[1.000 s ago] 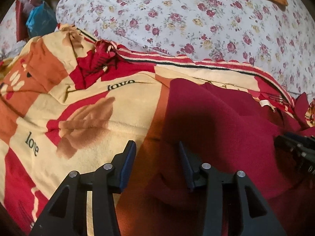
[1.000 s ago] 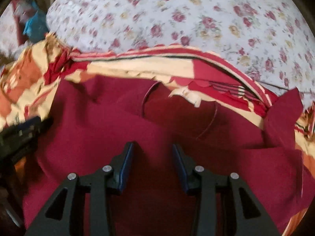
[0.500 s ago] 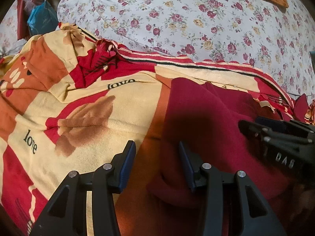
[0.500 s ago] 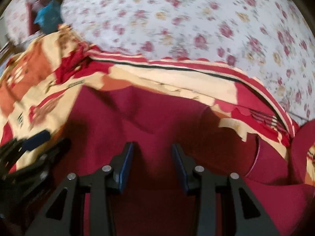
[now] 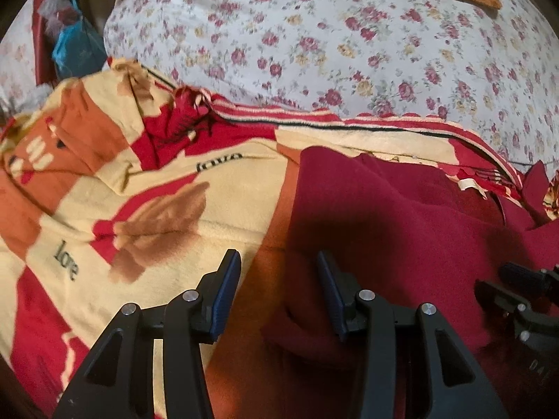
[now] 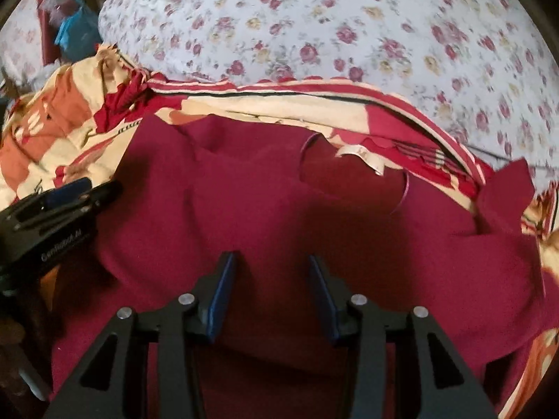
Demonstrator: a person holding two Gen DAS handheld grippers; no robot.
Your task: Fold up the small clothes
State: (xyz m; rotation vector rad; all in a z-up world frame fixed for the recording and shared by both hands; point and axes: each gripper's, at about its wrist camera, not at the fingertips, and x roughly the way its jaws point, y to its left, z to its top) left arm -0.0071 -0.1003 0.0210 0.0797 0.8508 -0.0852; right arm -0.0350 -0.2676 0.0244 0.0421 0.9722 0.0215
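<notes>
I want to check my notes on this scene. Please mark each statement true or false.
1. The dark red garment lies on a patterned blanket. True.
2. The right gripper is clamped on the garment. False: its jaws are opening, nothing pinched between them.
3. A white label shows at the garment's neck. True.
4. The floral bedding is plain blue. False: white with red flowers.

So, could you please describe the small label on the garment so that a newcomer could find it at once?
Start at the big yellow, red and orange fleece blanket printed with "love". On it lies a dark red knitted garment. At its curved neckline sits a small cream fabric label, the only pale patch on the plain red cloth.
</notes>
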